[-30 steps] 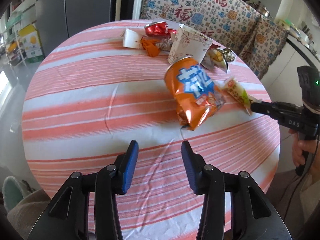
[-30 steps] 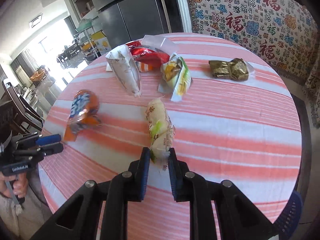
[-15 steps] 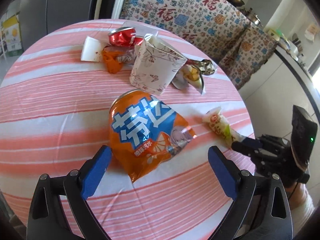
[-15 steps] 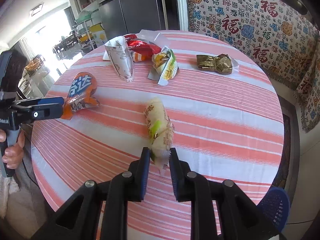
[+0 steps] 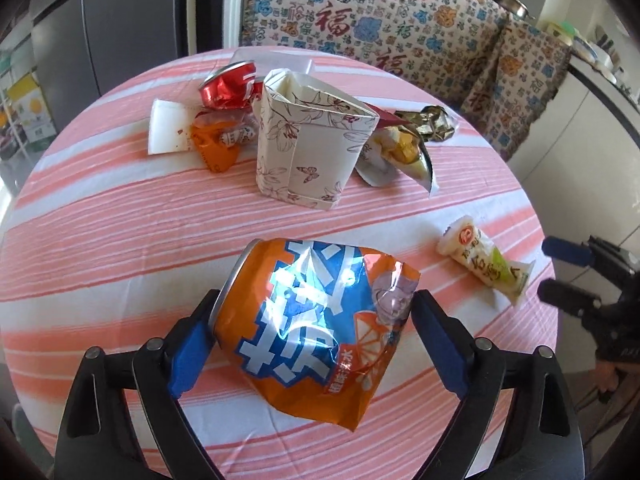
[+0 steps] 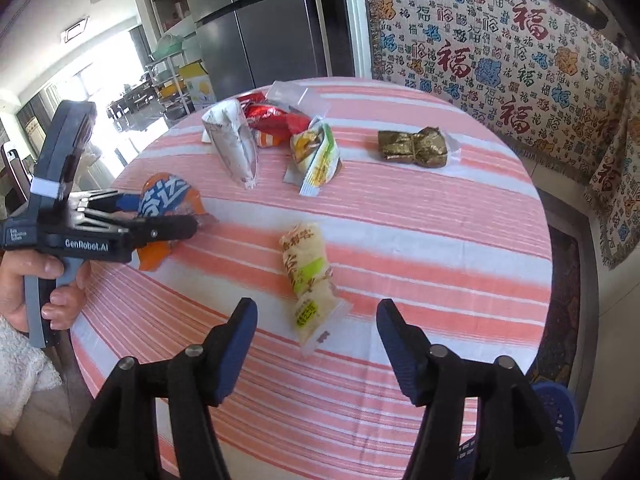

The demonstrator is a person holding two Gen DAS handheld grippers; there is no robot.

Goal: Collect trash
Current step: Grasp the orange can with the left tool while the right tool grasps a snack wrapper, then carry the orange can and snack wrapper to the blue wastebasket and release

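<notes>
Left tongs point(image 5: 312, 332): spread wide, straddling the orange can point(image 5: 308, 320); jaws have just been closing slightly. The left pad looks to touch the can's rim, the right pad sits just beside the torn end; no firm pinch visible. The can lies on its side, near on the table point(image 5: 120, 216), crushed and split. Judgement: light, thin metal, springy, likely sharp at the tear, slippery on the printed skin. Best hold is across the rim end, where it is stiffest; the torn end would fold.

Beyond it, far: paper box point(image 5: 308, 140), red can point(image 5: 230, 86), assorted wrappers.

Right tongs point(image 6: 316, 328): jaws have just been opening; now apart, with the white wrapper point(image 6: 306, 276) lying between them, its near tail closest, untouched by either pad. Judgement: very light, soft, crinkly film, will slide and bend. Pinch the flat sealed tail or mid-body, pads closing fully.
</notes>
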